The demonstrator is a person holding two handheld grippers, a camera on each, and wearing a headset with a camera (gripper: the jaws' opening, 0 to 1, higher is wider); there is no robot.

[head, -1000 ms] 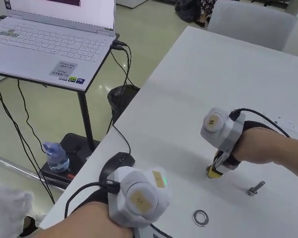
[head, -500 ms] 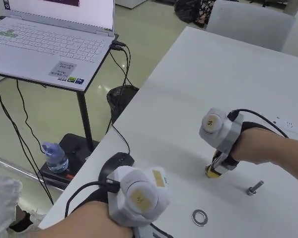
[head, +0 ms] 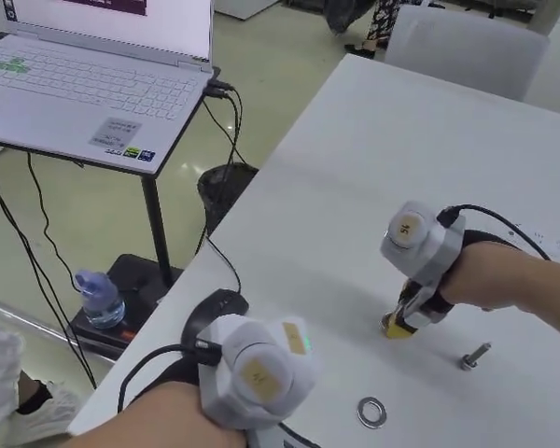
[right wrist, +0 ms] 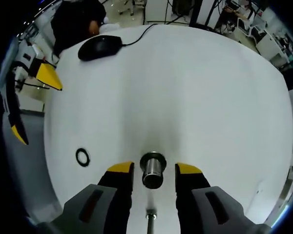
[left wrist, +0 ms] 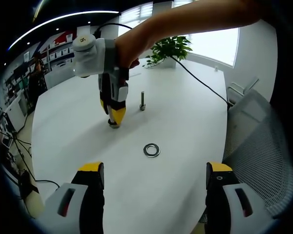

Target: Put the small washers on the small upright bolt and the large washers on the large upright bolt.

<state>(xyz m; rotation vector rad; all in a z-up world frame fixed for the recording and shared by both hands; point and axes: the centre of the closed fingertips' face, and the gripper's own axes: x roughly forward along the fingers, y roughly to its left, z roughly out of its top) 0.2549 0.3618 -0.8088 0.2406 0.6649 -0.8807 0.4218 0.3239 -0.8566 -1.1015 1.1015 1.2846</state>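
Nearest to the person, the left gripper (left wrist: 155, 168) hangs over the near part of the white table (head: 373, 168), its yellow-tipped jaws wide apart and holding nothing. Just beyond them a washer (left wrist: 151, 149) lies flat on the table, free of both grippers. Further on, the right gripper (right wrist: 154, 166) points down at the large upright bolt (right wrist: 153, 176). Its jaws stand one on each side of the bolt with a narrow gap on both sides, so they are apart and not clamped. Whether a washer already sits on this bolt I cannot tell. The small upright bolt (left wrist: 142, 100) stands alone a little past the right gripper, near it but not touching. At the table edge, on the left gripper's side, lies a black mouse (head: 213, 313) with its cable. Off the table to the left an open laptop (head: 84, 84) rests on a stand, and at the far end is a grey chair (head: 467, 47).
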